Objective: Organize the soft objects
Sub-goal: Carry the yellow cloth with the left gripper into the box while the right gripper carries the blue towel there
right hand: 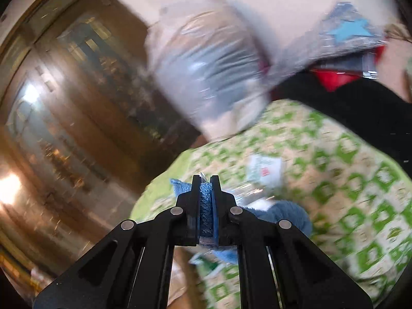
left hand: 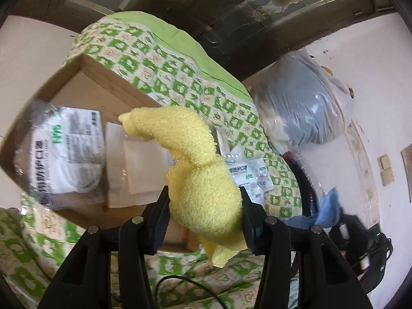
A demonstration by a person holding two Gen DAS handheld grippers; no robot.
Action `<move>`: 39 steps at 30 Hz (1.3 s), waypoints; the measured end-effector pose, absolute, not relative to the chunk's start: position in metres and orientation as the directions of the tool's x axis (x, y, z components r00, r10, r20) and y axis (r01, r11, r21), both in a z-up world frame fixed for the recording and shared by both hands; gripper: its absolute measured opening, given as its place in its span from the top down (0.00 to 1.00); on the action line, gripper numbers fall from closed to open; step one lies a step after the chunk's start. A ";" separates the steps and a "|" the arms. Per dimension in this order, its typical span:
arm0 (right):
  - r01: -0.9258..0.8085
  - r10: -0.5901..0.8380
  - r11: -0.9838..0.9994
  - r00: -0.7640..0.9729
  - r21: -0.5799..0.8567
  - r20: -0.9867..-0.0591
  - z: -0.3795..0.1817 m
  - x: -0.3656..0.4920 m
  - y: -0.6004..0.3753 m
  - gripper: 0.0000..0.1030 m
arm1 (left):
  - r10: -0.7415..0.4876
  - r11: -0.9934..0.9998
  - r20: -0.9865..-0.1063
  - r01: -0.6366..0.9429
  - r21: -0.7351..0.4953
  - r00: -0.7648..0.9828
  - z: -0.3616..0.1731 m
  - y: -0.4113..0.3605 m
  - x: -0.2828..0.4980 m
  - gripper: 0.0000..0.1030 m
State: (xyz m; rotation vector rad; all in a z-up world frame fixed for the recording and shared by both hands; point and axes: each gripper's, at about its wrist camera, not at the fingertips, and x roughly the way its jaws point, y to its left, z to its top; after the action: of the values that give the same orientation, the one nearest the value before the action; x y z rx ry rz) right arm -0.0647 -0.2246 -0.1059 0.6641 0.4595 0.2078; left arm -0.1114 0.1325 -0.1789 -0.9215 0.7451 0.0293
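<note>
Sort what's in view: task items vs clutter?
Job:
yellow towel, held in left claw
blue cloth, held in right claw
cardboard box
mask packets

Lying about:
bagged grey bundle
green quilt
black bag

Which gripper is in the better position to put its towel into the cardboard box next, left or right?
Left, probably. The left gripper holds the yellow towel right in front of the open cardboard box. The right gripper grips a blue towel over the bedspread, with no box clearly ahead.
</note>
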 end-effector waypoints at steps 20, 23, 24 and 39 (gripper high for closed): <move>-0.250 0.692 0.706 0.442 0.662 -0.571 -0.198 0.008 -0.015 0.94 | -0.169 0.668 -0.769 -0.502 -0.550 0.617 -0.223 0.157 -0.108 0.52; -0.254 0.708 0.693 0.414 0.675 -0.572 -0.211 0.019 -0.005 0.94 | -0.120 0.691 -0.818 -0.545 -0.475 0.562 -0.232 0.157 -0.099 0.52; -0.253 0.698 0.705 0.411 0.663 -0.586 -0.216 0.022 -0.001 0.94 | -0.118 0.692 -0.827 -0.552 -0.465 0.549 -0.235 0.157 -0.097 0.52; -0.307 0.792 0.610 0.195 0.731 -0.579 -0.248 0.035 0.032 0.63 | -0.013 0.613 -0.753 -0.590 -0.526 0.658 -0.217 0.175 -0.113 0.44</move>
State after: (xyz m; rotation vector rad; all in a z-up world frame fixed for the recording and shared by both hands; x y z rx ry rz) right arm 0.0351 0.0317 -0.2485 0.5186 1.1274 0.8204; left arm -0.1130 0.1755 -0.2168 -0.8595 0.7973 0.3770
